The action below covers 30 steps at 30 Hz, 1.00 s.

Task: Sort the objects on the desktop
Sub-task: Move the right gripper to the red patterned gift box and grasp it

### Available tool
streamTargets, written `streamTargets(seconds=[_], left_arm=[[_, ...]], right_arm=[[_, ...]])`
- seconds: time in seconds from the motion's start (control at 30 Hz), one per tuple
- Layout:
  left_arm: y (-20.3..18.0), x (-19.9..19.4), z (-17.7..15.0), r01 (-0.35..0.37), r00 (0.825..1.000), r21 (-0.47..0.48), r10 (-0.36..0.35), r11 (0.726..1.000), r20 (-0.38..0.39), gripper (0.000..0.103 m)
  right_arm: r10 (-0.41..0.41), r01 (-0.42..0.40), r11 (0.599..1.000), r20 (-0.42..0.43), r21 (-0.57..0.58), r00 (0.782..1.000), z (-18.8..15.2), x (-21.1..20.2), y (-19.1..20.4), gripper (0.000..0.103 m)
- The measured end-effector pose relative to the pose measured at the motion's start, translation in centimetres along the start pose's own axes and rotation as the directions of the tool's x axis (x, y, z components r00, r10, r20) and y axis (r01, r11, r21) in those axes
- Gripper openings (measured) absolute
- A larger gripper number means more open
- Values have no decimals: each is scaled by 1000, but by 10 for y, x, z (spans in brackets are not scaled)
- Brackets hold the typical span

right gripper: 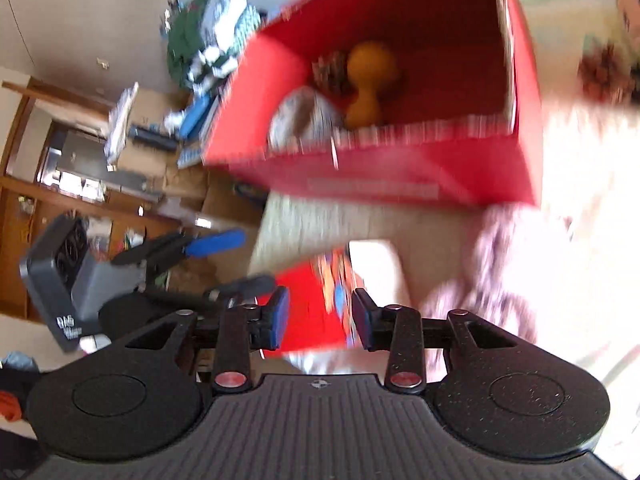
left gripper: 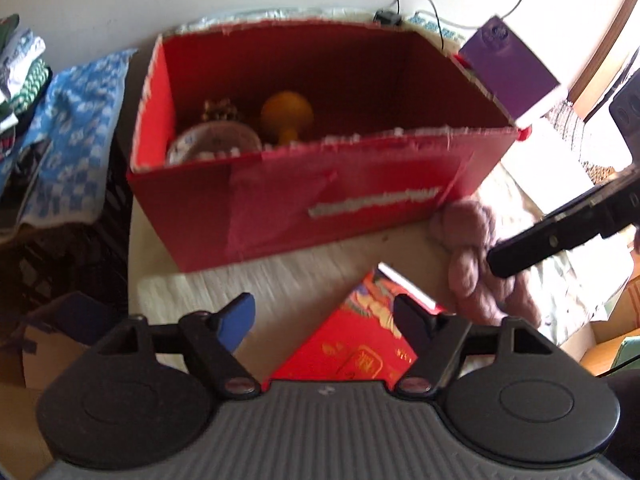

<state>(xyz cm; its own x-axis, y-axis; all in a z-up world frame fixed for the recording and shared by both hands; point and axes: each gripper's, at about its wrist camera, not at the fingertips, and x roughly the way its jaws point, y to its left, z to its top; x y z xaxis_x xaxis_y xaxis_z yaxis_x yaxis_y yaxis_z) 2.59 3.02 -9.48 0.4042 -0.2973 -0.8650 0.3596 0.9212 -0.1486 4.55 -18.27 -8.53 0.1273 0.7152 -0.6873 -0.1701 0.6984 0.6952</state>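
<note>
A red open box point(left gripper: 320, 200) stands on the table, also in the blurred right wrist view point(right gripper: 380, 176). Inside it lie an orange gourd-shaped object point(left gripper: 286, 114), a round patterned item point(left gripper: 212, 144) and a small brownish thing. A red printed packet point(left gripper: 360, 344) lies flat in front of the box, between my left gripper's point(left gripper: 326, 314) open fingers, untouched. In the right wrist view the packet point(right gripper: 312, 308) sits between my right gripper's point(right gripper: 320, 316) open fingers. A pink yarn bundle point(left gripper: 476, 264) lies right of the packet. The right gripper's finger point(left gripper: 560, 236) reaches over it.
A purple box point(left gripper: 508, 68) rests at the red box's right rear corner. A blue-and-white cloth point(left gripper: 76, 132) and folded clothes point(left gripper: 20, 68) lie to the left. Cables run along the wall. A cardboard box point(left gripper: 48, 344) sits below the table's left edge.
</note>
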Motion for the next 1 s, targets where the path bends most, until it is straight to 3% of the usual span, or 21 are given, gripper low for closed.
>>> streamTargets(seconds=[0.17, 0.27, 0.37, 0.43, 0.6, 0.83, 0.9, 1.0], left_arm=[[-1, 14, -11, 1, 998, 74, 4, 997, -65, 49], [7, 16, -10, 41, 997, 99, -34, 994, -76, 46], [18, 18, -11, 81, 995, 131, -72, 988, -73, 48], [27, 21, -8, 129, 990, 126, -120, 984, -78, 52], [48, 31, -3, 225, 973, 141, -213, 964, -93, 62], [69, 29, 2, 250, 968, 187, -245, 950, -49, 62], [80, 33, 0, 290, 957, 149, -285, 945, -54, 67], [94, 34, -3, 310, 951, 115, -307, 944, -39, 68]], right_arm=[[-18, 22, 998, -68, 62, 998, -31, 21, -3, 38], [-21, 29, 992, -68, 120, 997, -46, 30, -3, 38], [-33, 37, 986, -27, 162, 999, -58, 36, -2, 41], [-52, 46, 979, 25, 196, 998, -66, 45, -3, 48], [-37, -9, 950, 141, 312, 989, -83, 64, -9, 52], [-30, -88, 932, 316, 353, 948, -92, 53, 4, 54], [-19, -106, 933, 341, 343, 940, -87, 50, 12, 55], [-78, -38, 944, 332, 329, 940, -76, 53, 26, 56]])
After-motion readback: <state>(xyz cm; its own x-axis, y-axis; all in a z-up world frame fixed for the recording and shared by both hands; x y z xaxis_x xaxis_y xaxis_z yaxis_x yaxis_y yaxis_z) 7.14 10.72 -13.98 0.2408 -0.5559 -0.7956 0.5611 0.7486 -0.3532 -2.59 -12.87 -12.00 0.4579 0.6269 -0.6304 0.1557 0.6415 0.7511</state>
